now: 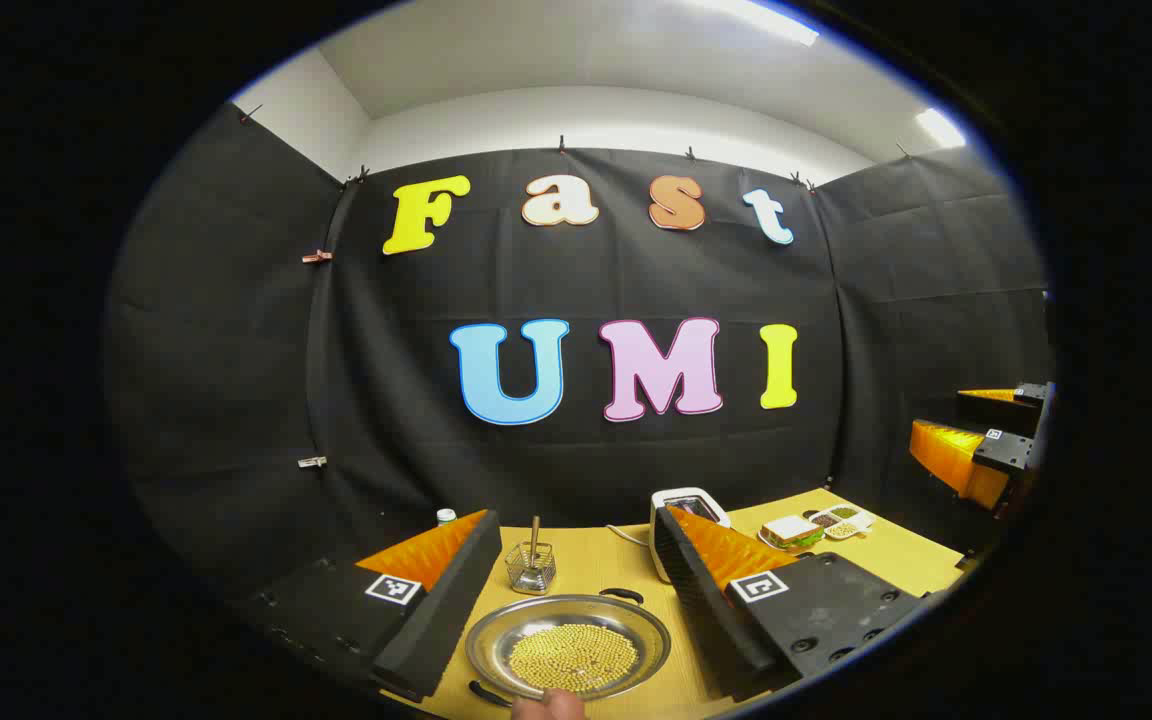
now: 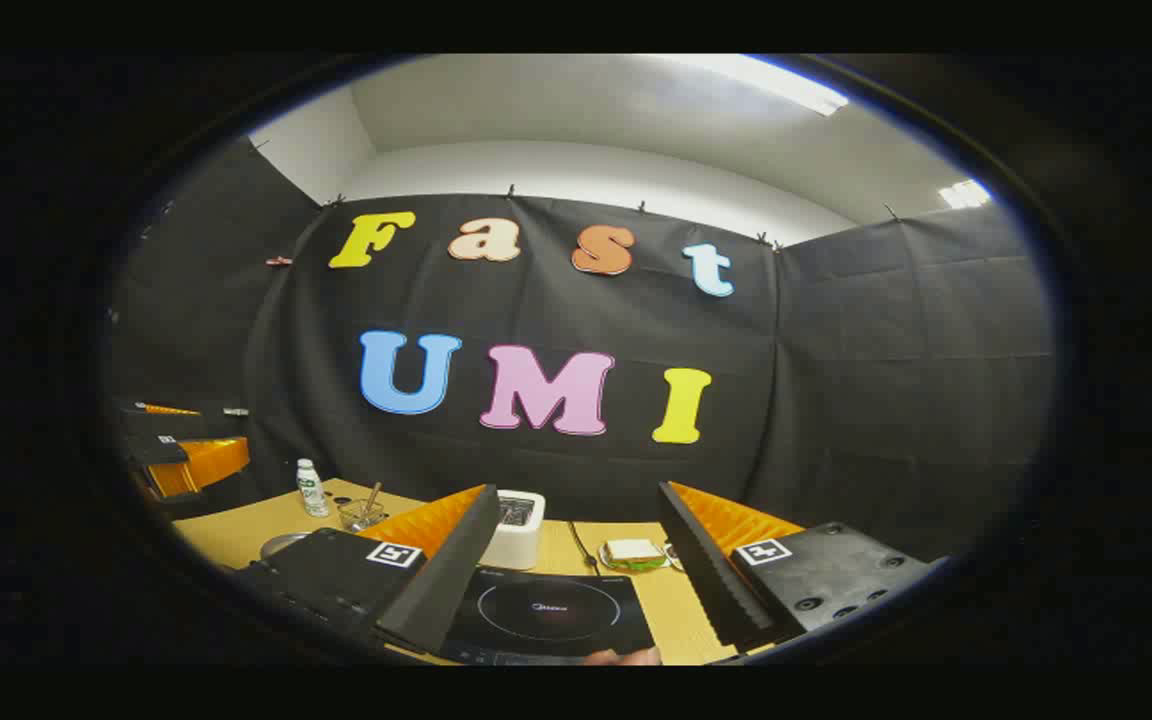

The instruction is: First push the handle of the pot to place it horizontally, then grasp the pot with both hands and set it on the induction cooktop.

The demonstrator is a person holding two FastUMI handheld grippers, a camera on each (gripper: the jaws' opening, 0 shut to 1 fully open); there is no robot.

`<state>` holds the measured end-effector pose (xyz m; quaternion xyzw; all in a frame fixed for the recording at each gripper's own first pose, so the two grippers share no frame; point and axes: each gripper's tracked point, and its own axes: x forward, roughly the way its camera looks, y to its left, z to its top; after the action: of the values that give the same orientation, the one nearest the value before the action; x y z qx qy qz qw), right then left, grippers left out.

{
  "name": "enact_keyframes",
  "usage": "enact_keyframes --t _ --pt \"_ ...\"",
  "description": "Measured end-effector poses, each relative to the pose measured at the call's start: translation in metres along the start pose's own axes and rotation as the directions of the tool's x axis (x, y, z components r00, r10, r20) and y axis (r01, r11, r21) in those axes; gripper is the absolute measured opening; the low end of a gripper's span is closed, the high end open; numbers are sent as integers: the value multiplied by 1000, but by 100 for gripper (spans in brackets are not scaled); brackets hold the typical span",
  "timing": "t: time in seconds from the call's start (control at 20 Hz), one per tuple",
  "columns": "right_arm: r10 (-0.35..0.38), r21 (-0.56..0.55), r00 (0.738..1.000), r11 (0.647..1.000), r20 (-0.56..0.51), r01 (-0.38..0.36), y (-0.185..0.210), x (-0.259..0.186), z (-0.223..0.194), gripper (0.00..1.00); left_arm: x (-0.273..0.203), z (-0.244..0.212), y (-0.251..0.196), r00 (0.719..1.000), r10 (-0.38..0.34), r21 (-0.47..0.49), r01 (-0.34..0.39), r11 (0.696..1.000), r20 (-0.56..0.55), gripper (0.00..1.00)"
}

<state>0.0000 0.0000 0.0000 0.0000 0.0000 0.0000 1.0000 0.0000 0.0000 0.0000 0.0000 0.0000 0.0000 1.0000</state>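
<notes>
The pot, a shallow steel pan holding yellow beans, sits on the wooden table low between my left gripper's fingers. Its black handles lie at the far rim and the near left rim, on a diagonal line. My left gripper is open above it and touches nothing. In the right gripper view the black induction cooktop lies below my open right gripper. The pot's rim peeks out at the left there.
A wire basket with a utensil stands behind the pot. A white toaster, a sandwich plate and small dishes sit farther right. A bottle stands at the back left. A fingertip shows at the bottom edge.
</notes>
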Motion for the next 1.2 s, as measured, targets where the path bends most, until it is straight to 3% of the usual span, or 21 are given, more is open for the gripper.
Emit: enact_keyframes --t 1.2 --pt "0 -22 1000 1000 6 0 1 -5 4 98 -5 -1 1 1000 15 -1 -15 1000 16 96"
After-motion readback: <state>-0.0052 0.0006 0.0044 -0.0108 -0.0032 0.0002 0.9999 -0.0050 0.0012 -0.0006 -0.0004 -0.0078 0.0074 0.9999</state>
